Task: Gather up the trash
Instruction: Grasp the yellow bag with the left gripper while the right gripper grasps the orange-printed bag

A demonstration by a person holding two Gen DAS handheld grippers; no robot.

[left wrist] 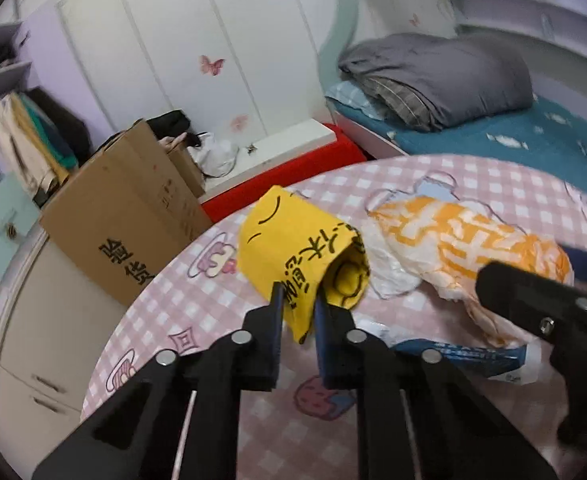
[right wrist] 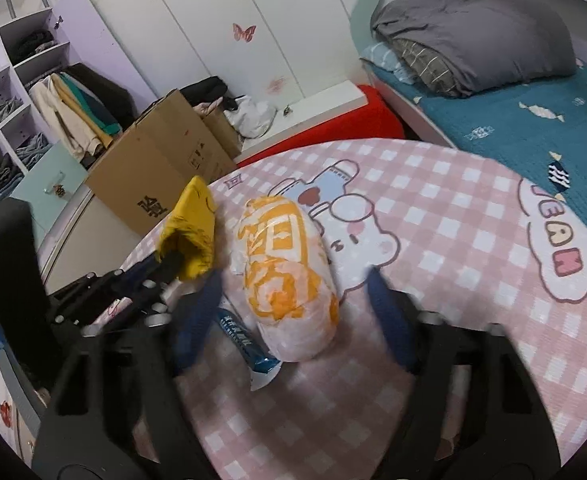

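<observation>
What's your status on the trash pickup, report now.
Left gripper shut on yellow wrapper. Right gripper open, fingers astride orange-and-white bag. Blue packet beside bag.

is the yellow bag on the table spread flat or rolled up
Rolled up. The yellow bag curls into a loose tube with its open end facing the camera, and the left gripper pinches that end's edge.

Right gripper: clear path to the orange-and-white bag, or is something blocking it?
Probably yes. The right gripper already straddles the orange-and-white bag, its fingers apart on either side, nothing between. The blue wrapper lies against the bag's left side and may get pinched too. The left gripper is busy on the yellow bag.
</observation>
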